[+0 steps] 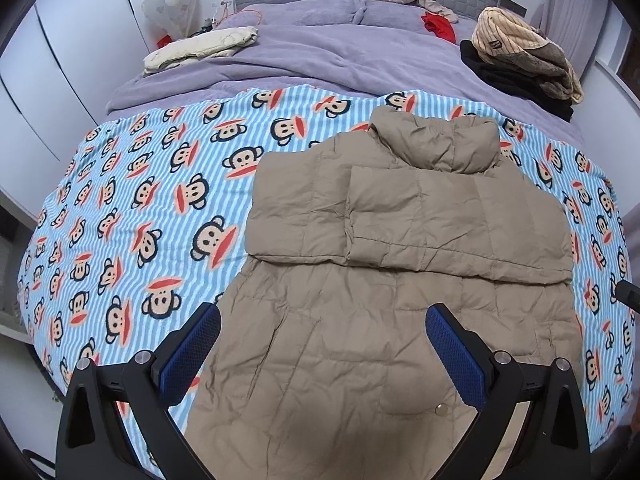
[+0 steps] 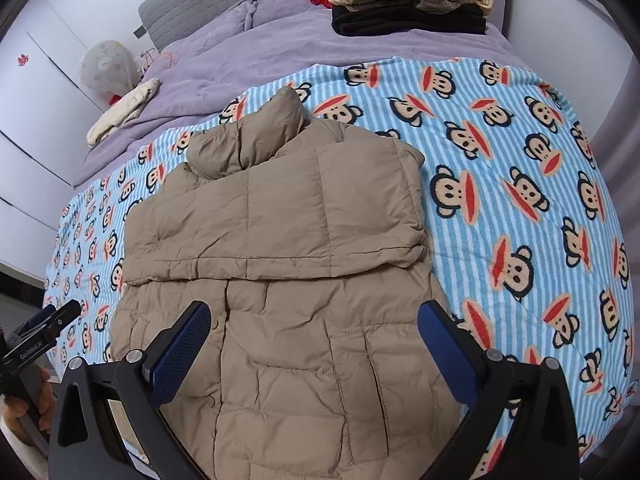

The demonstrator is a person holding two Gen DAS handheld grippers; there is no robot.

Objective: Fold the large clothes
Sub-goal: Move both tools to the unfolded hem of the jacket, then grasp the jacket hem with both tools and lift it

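"GenRobot.AI" on left gripper (image 2: 44, 330)

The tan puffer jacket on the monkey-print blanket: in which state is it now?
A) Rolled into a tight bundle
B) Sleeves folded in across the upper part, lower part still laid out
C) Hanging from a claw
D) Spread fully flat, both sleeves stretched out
B: on the tan puffer jacket the sleeves lie crosswise over the chest, and the lower part extends flat below them.

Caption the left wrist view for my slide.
Open left gripper above a tan puffer jacket, sleeves folded in, on a monkey-print blanket.
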